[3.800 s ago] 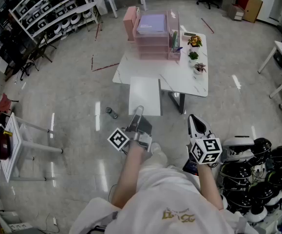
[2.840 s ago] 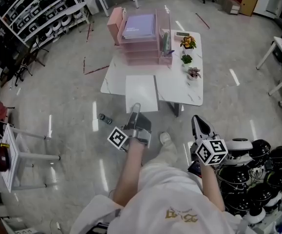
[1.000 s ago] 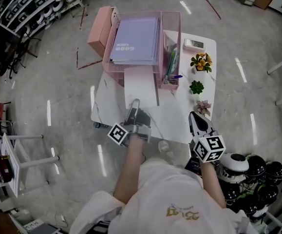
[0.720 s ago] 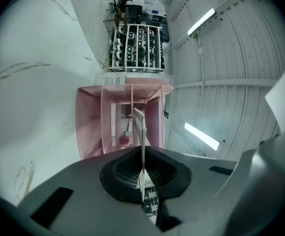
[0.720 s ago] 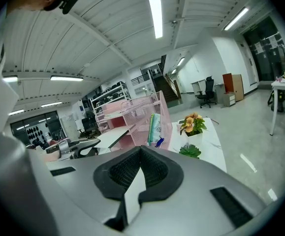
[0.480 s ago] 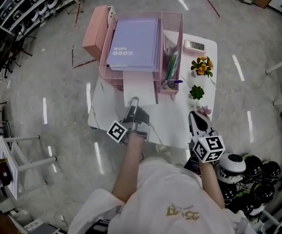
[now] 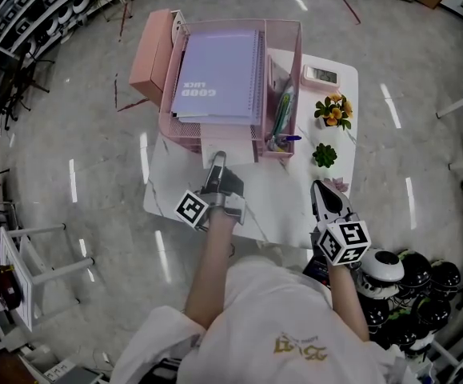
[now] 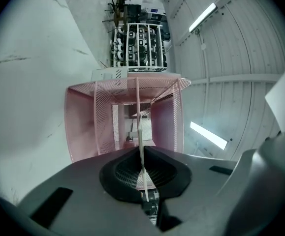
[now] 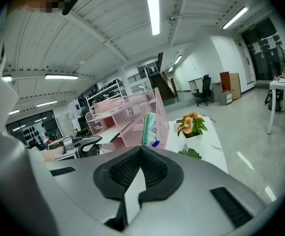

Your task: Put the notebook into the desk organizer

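A pink mesh desk organizer [image 7: 295, 78] stands at the far side of the white table [image 7: 287, 202]; a purple notebook [image 7: 219, 70] lies on its top tier. My left gripper [image 7: 217, 161] is shut on the near edge of a thin white notebook [image 7: 227, 141], whose far end reaches under the organizer's upper tier. In the left gripper view the notebook [image 8: 141, 141] shows edge-on between the pads, pointing into the organizer [image 8: 83, 117]. My right gripper [image 7: 317, 189] hovers shut and empty over the table's near right corner, the organizer [image 9: 132, 117] ahead of it.
Pens [image 7: 283, 118] stand in the organizer's right compartment. Beside it are a small display device [image 7: 321, 74] and potted plants [image 7: 333, 108] [image 7: 324, 154]. A pink box [image 7: 149, 54] sits at the organizer's left. Black and white round units [image 7: 423, 286] crowd the floor at right.
The person has walked up to the table. The left gripper has pushed forward, and the white notebook's far end has gone in under the organizer's top tier. The right gripper stays shut.
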Tool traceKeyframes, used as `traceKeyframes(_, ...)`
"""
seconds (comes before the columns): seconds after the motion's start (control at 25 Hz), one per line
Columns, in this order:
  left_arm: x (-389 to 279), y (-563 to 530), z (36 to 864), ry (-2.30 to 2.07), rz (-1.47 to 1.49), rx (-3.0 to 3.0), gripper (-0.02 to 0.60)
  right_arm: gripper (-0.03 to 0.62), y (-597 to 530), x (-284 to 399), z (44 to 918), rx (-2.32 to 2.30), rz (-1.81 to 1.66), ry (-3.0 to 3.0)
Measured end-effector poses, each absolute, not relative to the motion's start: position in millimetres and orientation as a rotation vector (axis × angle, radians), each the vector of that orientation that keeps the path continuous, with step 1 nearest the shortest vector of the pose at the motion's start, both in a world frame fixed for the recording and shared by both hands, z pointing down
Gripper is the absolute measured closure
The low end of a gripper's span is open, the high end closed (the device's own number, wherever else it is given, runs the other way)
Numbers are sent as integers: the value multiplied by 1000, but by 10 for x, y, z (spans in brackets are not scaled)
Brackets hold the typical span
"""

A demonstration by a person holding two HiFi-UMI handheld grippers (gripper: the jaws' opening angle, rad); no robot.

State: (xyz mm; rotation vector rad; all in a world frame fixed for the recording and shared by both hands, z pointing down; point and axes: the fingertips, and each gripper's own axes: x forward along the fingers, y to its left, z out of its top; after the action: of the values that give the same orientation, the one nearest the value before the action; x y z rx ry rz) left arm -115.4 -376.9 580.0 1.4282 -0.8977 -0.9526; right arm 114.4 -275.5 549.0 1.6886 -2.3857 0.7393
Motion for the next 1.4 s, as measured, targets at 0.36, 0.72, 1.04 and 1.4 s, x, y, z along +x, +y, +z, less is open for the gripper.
traceKeyframes(0.36,-1196,-3892,5888,-944,-897,1417,503,585,-2777,1167,5436,1719,736,-2375)
traceKeyframes(0.72,-1280,-3885,5892,-1079,-828,1458,322,585,-2659,1251,5373,1750,704,-2370)
traceKeyframes(1.04,-1517,-3411,5759,-1240,-746,1577,402,585,-2509,1173,5156,1723,648,-2452)
traceKeyframes(1.4,-1138,-2738,5173,-1446,-328,2051,563,585,-2260,1031,4963,1597,585,-2552)
